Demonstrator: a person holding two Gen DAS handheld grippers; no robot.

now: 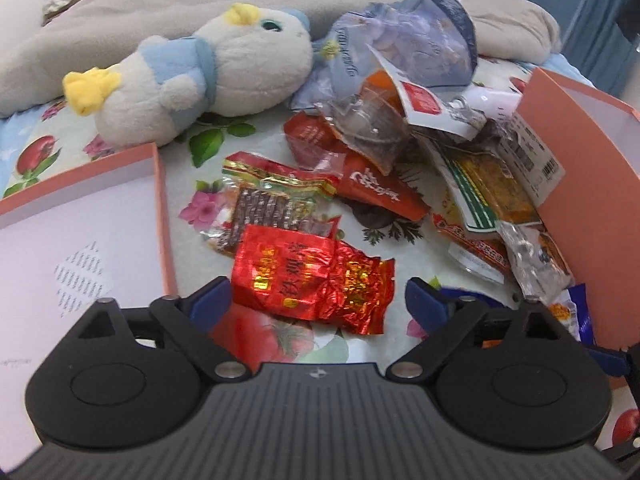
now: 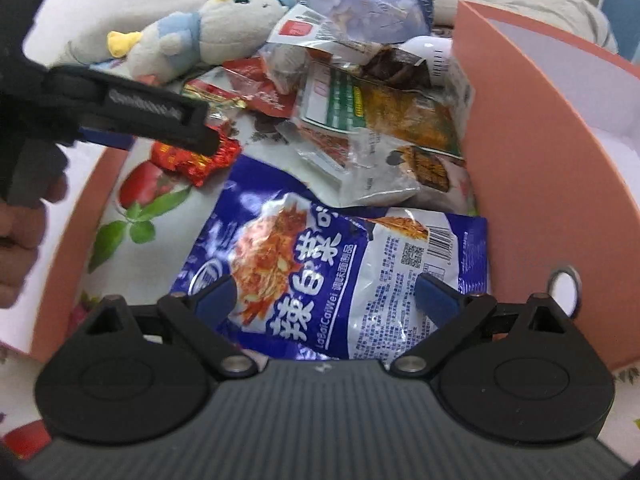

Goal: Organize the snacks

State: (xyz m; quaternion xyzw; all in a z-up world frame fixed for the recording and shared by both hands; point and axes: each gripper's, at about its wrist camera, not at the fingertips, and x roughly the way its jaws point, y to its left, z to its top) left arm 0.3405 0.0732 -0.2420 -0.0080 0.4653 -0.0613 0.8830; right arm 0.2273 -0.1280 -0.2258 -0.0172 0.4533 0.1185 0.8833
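Two hand-held grippers work over a bed covered by a floral sheet [image 1: 224, 136]. The left hand-held gripper [image 1: 318, 294] has its two blue-tipped fingers [image 1: 210, 300] spread wide apart, with one crinkled red foil packet [image 1: 312, 280] lying on the sheet between them, at the near edge of the snack heap; whether the pads touch it cannot be told. The right hand-held gripper [image 2: 326, 294] also stands spread, its two blue fingertips [image 2: 434, 294] over one large blue snack bag [image 2: 332, 276] that lies flat at the near right; the pads do not appear to clamp it.

Two pink boxes flank the heap: one pink box [image 1: 84, 216] at the near left, shallow with a pale lining, and one taller pink box wall [image 1: 580, 160] at the right. Between them the snacks lie loose on the sheet: one dark striped packet with gold trim [image 1: 272, 204] just beyond the red foil one, two orange-red pouches [image 1: 376, 188] further in, one green-and-brown packet [image 1: 492, 188] against the right box, and one large grey-blue bag [image 1: 404, 40] at the far side. Several clear, crumpled wrappers in the middle overlap too much to count.

One plush toy [image 1: 192, 68], white and blue with yellow bits, lies at the far left, touching a grey blanket [image 1: 140, 8] behind it. In the right wrist view a person's hand [image 2: 20, 240] holds the left device at the left edge.
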